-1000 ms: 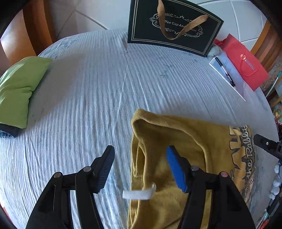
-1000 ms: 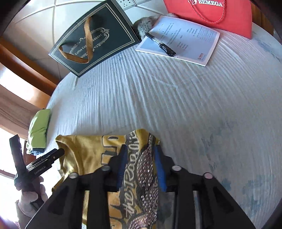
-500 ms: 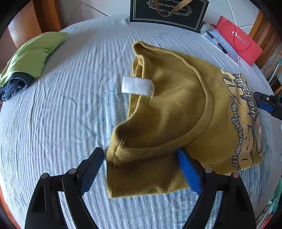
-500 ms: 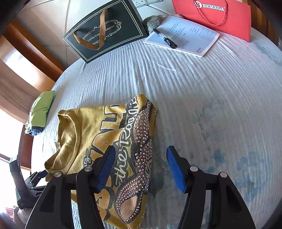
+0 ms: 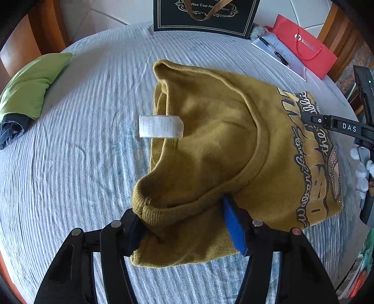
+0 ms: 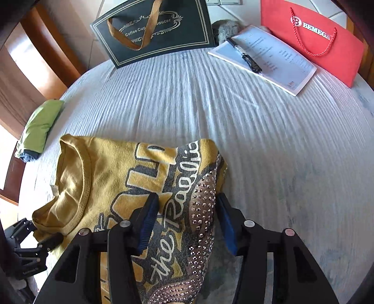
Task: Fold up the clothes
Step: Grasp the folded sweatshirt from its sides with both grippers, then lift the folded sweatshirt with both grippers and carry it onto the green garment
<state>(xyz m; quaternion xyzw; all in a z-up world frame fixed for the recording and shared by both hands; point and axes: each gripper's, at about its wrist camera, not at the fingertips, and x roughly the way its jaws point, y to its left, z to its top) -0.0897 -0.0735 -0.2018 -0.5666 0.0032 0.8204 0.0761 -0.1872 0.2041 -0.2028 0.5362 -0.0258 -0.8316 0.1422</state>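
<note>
A mustard-yellow printed shirt [image 5: 217, 149] lies folded on the white striped bedspread [image 5: 81, 152], its white label [image 5: 160, 126] sticking out at the collar. My left gripper [image 5: 184, 224] is open, its fingers straddling the ribbed shoulder edge nearest me. In the right wrist view the shirt [image 6: 112, 177] shows its printed, studded side. My right gripper [image 6: 187, 222] is open, its fingers either side of the studded fold. Each gripper also shows in the other's view: the right gripper [image 5: 336, 126] and the left gripper [image 6: 32, 247].
A folded green garment over denim [image 5: 25, 93] lies at the far left. A black gift bag [image 5: 203, 16], a red gift bag [image 6: 313, 39] and a paper with a pen [image 6: 264, 58] stand along the far edge. Wooden furniture borders the bed.
My right gripper let go of the studded fold, opened, and has since moved in over it. My left gripper pulled back to the shirt's near shoulder edge and narrowed around it.
</note>
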